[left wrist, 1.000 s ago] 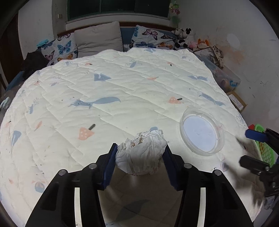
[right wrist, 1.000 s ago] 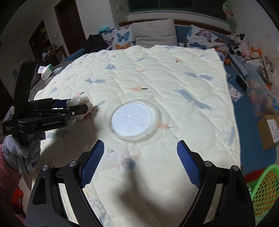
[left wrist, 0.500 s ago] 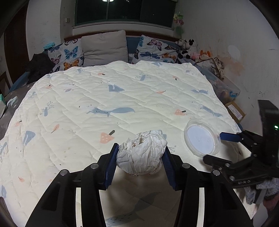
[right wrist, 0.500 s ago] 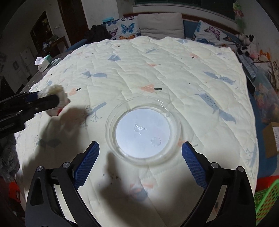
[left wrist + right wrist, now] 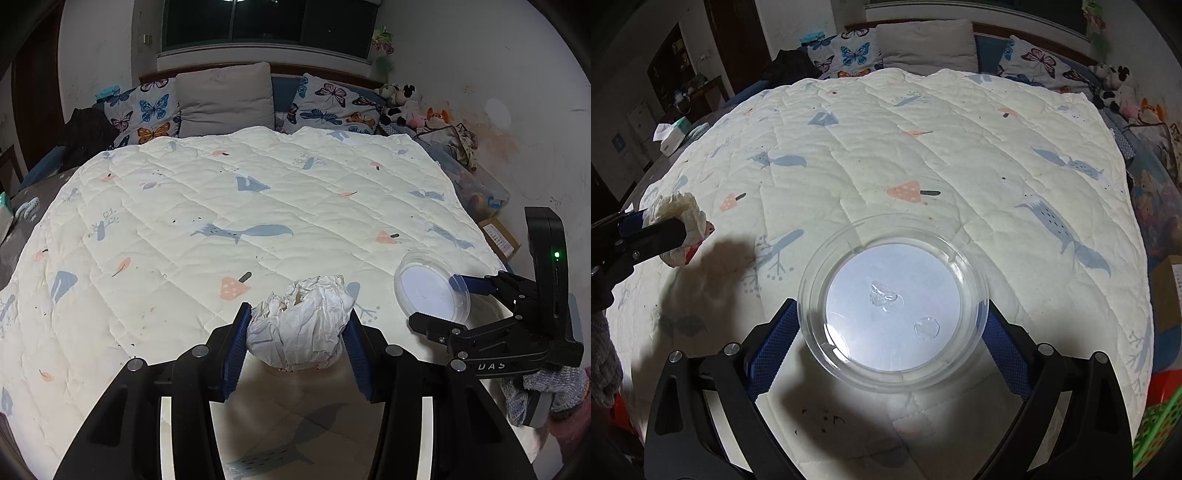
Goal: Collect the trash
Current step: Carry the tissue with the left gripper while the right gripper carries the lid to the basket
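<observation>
- On the quilt (image 5: pixel 960 129), near its front edge: clear lid (image 5: pixel 893 310), flat, with droplets inside.
- Right gripper (image 5: pixel 892 332): jaws wide, just narrowed slightly, blue pads flanking the lid; contact apparently not made (rim hides the pad faces).
- Left gripper (image 5: pixel 297 334): jaws partly closed, clamping the paper wad (image 5: pixel 299 325), held clear above the quilt, left of the lid.
</observation>
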`<action>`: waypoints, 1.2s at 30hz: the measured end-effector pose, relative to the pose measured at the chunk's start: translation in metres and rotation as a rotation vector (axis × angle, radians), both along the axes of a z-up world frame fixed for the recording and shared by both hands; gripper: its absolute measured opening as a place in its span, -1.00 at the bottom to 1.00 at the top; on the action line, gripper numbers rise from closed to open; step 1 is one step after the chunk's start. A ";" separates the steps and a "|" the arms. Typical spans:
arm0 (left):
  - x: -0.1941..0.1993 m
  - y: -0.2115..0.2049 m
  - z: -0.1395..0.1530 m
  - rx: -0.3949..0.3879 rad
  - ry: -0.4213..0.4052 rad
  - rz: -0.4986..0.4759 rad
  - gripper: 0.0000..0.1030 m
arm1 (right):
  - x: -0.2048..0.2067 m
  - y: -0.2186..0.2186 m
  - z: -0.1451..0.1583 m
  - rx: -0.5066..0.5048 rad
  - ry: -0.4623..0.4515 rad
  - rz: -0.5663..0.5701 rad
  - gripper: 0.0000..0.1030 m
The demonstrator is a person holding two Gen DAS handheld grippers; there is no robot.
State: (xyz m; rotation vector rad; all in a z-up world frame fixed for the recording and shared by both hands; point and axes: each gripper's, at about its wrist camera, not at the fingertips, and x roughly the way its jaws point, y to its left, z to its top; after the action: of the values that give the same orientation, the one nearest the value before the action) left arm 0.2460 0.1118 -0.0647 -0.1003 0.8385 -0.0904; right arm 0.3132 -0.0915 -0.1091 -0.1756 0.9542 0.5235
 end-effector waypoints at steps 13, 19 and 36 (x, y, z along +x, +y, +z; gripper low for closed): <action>-0.002 -0.007 0.004 0.002 -0.011 -0.015 -0.08 | -0.013 -0.008 0.008 0.022 -0.021 -0.011 0.79; -0.007 -0.020 0.012 -0.001 -0.025 -0.035 -0.08 | -0.029 -0.023 0.019 0.050 -0.037 -0.029 0.79; -0.013 -0.080 0.029 -0.015 -0.061 -0.145 -0.08 | -0.081 -0.092 0.051 0.089 -0.116 -0.130 0.79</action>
State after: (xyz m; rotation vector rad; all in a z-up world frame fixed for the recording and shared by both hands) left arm 0.2333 0.0323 -0.0357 -0.0509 0.7839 -0.2351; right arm 0.2320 -0.1836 -0.0578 -0.0625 0.8215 0.4305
